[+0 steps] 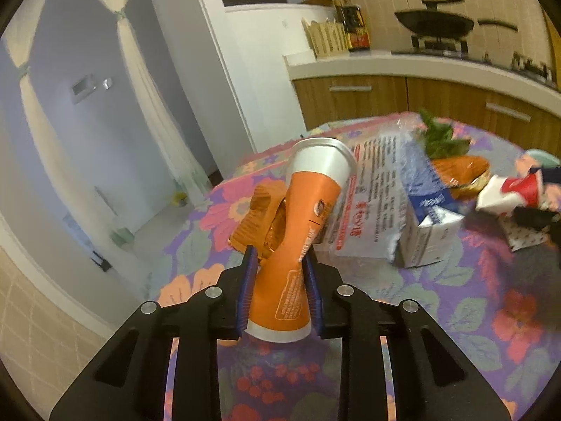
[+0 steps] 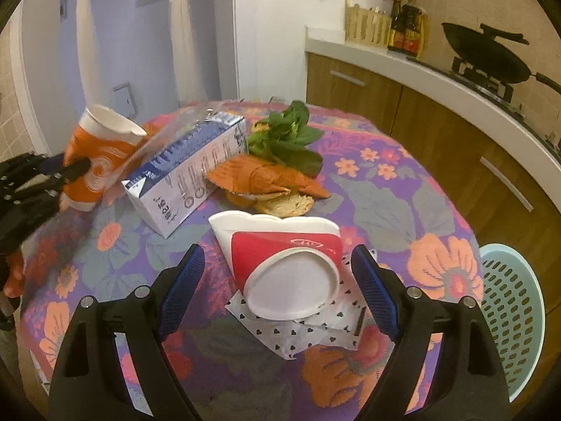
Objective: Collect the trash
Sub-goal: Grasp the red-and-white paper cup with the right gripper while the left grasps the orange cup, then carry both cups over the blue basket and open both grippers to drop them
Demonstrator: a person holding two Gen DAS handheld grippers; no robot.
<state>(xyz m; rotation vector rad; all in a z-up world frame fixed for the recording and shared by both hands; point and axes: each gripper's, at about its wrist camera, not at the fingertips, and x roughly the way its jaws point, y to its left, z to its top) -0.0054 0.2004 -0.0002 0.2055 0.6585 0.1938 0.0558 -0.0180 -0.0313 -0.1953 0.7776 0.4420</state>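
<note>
I had the bench (image 2: 403, 189) with its flowered cloth ahead of both jaws, and the green basket (image 2: 512, 301) sat off to the right of the right jaws, at the bench's edge. The milk carton (image 2: 186, 182) lay beyond the right jaws and to their left, the leafy scraps (image 2: 291, 137) and orange wrapper (image 2: 266, 179) further out.

My left gripper (image 1: 278, 263) had its jaws pinching the orange cup (image 1: 298, 231) around the waist, the crushed cup tilted with its rim away from me. My right gripper (image 2: 277, 263) had its jaws spread wide either side of the red cup (image 2: 291, 266), which lay on its side on a heart-patterned paper (image 2: 315, 329), base toward me; neither pad touched it.

To do this well, I judged I should centre the red cup between the right jaws and close gently, since it would flatten easily.

Only the right view showed the basket and the paper plainly; only the left view showed how the pads sat on the orange cup and the printed plastic bag (image 1: 371, 189) just beyond it.
</note>
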